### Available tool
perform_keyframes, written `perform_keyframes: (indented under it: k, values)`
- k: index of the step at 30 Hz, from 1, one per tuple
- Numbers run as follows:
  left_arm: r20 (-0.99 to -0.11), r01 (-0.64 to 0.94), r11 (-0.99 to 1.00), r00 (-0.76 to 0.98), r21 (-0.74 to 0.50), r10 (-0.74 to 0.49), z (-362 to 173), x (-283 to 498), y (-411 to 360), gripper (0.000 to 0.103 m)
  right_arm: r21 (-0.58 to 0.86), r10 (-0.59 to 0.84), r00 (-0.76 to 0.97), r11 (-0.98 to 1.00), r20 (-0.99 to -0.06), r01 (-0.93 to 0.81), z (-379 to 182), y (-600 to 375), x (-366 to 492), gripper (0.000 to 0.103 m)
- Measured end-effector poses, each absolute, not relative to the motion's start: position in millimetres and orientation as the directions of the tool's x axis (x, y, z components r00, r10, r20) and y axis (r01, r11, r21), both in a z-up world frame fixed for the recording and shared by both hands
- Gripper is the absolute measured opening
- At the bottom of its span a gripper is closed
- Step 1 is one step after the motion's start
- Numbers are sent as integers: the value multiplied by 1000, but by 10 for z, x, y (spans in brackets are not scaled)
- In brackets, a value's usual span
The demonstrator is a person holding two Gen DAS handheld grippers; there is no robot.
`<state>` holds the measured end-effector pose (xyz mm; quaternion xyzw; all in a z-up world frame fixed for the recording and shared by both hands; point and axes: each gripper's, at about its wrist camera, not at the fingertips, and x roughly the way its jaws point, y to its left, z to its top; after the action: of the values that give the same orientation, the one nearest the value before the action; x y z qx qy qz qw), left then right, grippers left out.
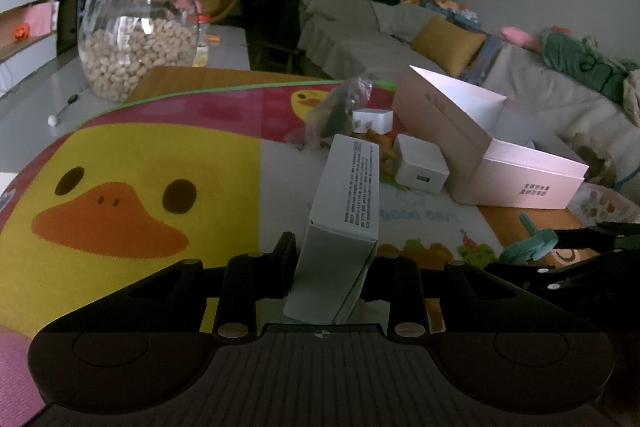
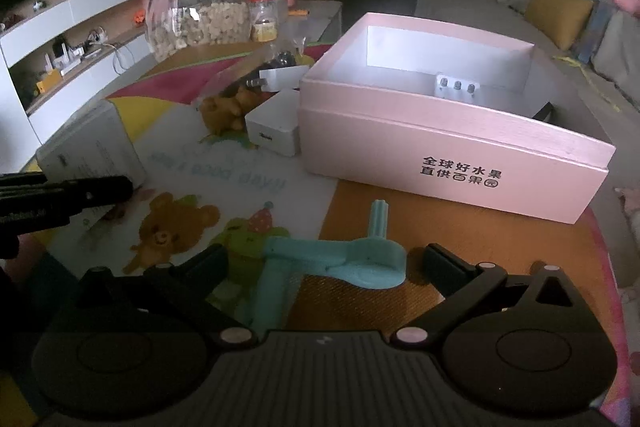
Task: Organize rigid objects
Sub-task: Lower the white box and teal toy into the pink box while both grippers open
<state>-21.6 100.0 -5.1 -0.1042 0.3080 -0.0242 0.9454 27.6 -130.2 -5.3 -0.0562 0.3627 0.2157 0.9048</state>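
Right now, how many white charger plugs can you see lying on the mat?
2. One white charger lies against the pink box's near-left corner; another charger with prongs sits behind it by the plastic bag. More may hide under the bag.

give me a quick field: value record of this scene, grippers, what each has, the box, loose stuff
left gripper: shut on the white carton, held above the duck mat
right gripper: open, fingers either side of the teal plastic piece lying on the mat
pink box: open, lid off, one small white item inside
loose beside box: white charger cube, white plug adapter, brown toy figure, clear bag
background: glass jar, lidded, about half full of pale round bits
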Motion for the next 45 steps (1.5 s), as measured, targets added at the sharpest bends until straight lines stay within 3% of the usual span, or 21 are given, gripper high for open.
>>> perform_keyframes:
  k: [3, 6, 14, 20, 25, 32, 38, 42, 45]
  values:
    - [-577, -18, 977, 809, -213, -111, -51, -216, 1001, 34, 32, 319, 675, 915, -665, -401, -46, -1310, 230, 92]
    - [-573, -20, 974, 811, -226, -116, -51, -222, 1013, 34, 7, 310, 701, 917, -642, -399, -23, -1310, 154, 71]
    - [-563, -29, 964, 816, -264, -130, -61, -236, 1046, 34, -32, 321, 719, 902, -617, -430, 81, -1393, -79, 71]
    - [-528, -65, 960, 844, -273, -93, -10, -273, 1059, 28, -81, 274, 794, 924, -542, -374, 269, -1603, -250, 71]
    - [-497, 18, 985, 862, -170, -102, 129, -308, 882, 28, -93, 262, 815, 929, -518, -358, 345, -1758, -329, 71]
    - [-449, 182, 972, 863, -148, -230, 454, -304, 566, 28, -70, 234, 846, 951, -479, -302, 444, -2018, -343, 71]
    - [-320, 310, 944, 888, -115, -331, 1065, -34, 192, 28, -41, 228, 902, 965, -367, -261, 785, -2213, -305, 71]
    - [-185, 399, 878, 873, -265, -452, 1630, 485, 34, 28, -36, 215, 948, 973, -235, -230, 1218, -2220, -68, 71]
    - [-206, 385, 833, 847, -396, -490, 1825, 1021, -87, 29, -24, 211, 955, 975, -207, -221, 1459, -2183, 260, 74]
